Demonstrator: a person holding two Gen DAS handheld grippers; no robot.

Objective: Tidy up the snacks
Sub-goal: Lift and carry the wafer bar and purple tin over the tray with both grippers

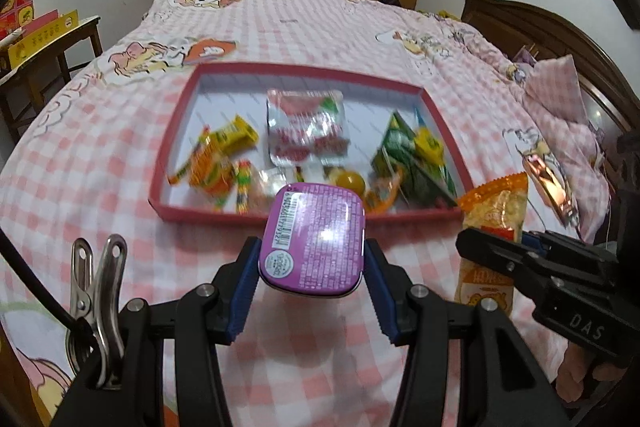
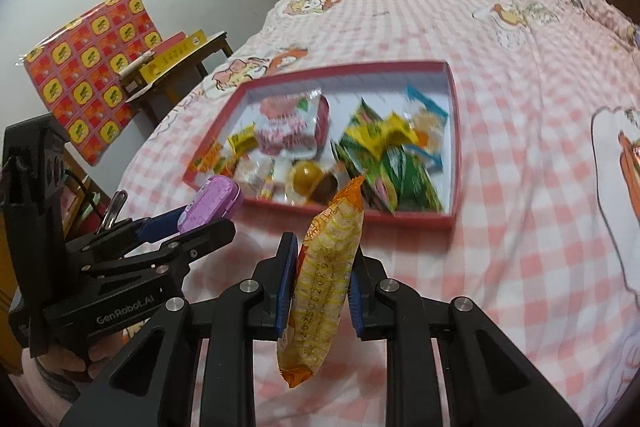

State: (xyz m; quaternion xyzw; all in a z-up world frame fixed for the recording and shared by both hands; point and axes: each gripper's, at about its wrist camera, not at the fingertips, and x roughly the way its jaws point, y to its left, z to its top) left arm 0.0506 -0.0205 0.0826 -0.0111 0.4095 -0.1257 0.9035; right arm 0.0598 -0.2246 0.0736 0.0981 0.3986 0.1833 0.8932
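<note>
Bedroom, pink checked bedspread [image 1: 320, 27] as work surface, wardrobe at the back. Red-rimmed tray [image 1: 308, 69] sits mid-bed and is already well stocked: a red-and-silver packet [image 1: 306, 127] in the middle, yellow-orange candy wrappers [image 1: 216, 159] on one side, green-and-yellow packets [image 1: 416, 155] on the other, a round amber sweet [image 1: 351, 182] near the front rim.

My left gripper [image 1: 312, 259] is clamped on a purple tin [image 1: 314, 239], pads against its two long sides, held above the bedspread just short of the tray's near edge. My right gripper [image 2: 320, 291] is pinched tight on an orange-yellow snack packet [image 2: 324, 283], packet upright between the pads, also short of the tray.

Status guess: most snacks are in; these two look like the last, no other loose snack visible on the bedspread. Left: carry both over the rim and release.

Obstacles: front half of the tray is crowded; free floor is mainly at the back. Both grippers are close side by side, so some clash risk. Side table [image 2: 188, 67] with boxes is well clear.
</note>
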